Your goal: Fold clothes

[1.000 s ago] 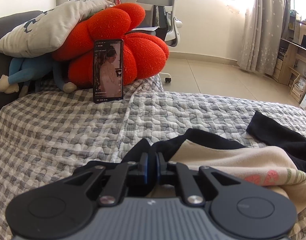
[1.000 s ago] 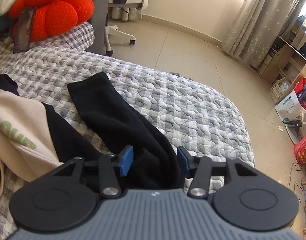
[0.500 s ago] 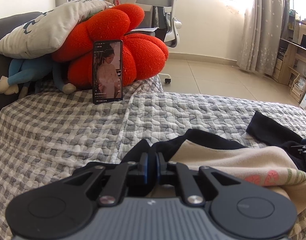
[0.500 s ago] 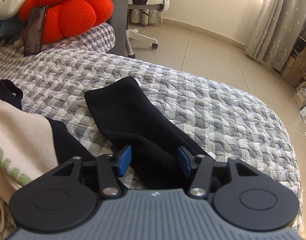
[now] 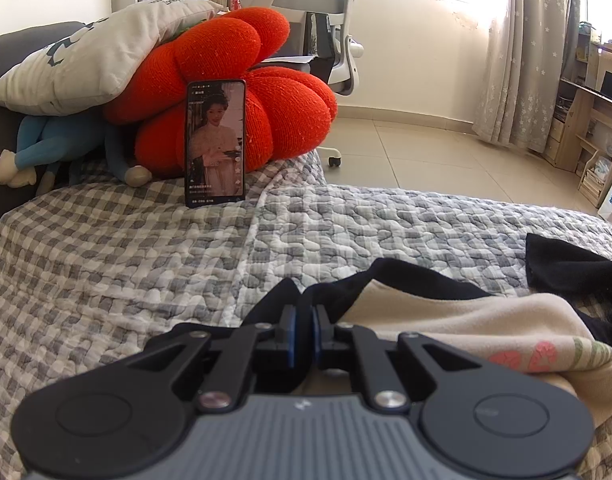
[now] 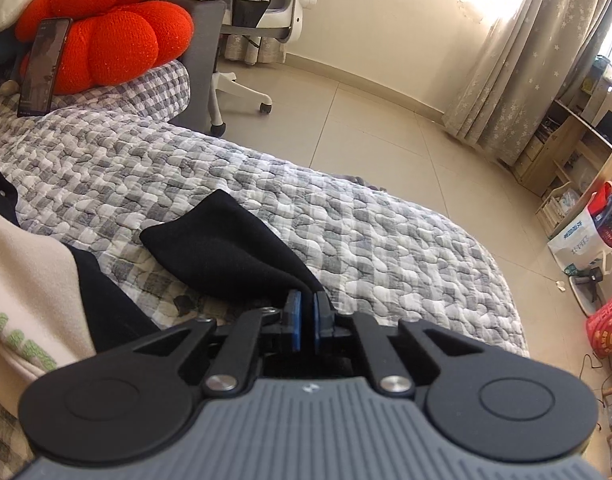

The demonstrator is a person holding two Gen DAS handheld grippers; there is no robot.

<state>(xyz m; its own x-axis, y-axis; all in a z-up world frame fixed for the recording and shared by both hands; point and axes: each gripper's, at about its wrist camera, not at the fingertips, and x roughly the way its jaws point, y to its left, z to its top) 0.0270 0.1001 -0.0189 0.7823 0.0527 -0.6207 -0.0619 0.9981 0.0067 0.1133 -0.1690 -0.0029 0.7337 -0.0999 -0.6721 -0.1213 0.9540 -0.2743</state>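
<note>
1. The garment [image 5: 446, 312] is a cream top with black sleeves and collar trim; it lies crumpled on the bed [image 5: 146, 264], in the near right of the left wrist view and the near left of the right wrist view [image 6: 26, 280].
2. Printed lettering shows on the cream panel: pink and green in the left wrist view, green in the right wrist view.
3. One black sleeve [image 6: 226, 248] stretches away from the garment body across the bedspread, its cuff end lying flat on the quilt.
4. Left gripper [image 5: 303, 330]: the fingers are together, clamped on a black edge of the garment beside the cream panel.
5. Right gripper [image 6: 306, 316]: the fingers are together, clamped on the near end of the black sleeve, which bunches into folds where it enters them.
6. The bed carries a grey-and-white checked quilted cover.
7. A phone [image 5: 215, 142] stands upright at the far end of the bed, screen lit, leaning against a red flower-shaped cushion [image 5: 234, 92].
8. A white pillow [image 5: 94, 56] rests on top of the cushion; a blue plush toy [image 5: 58, 144] lies under it.
9. Beyond the bed: a white office chair [image 5: 338, 32], tiled floor, curtains [image 5: 522, 52] and a wooden shelf unit [image 5: 586, 120].
</note>
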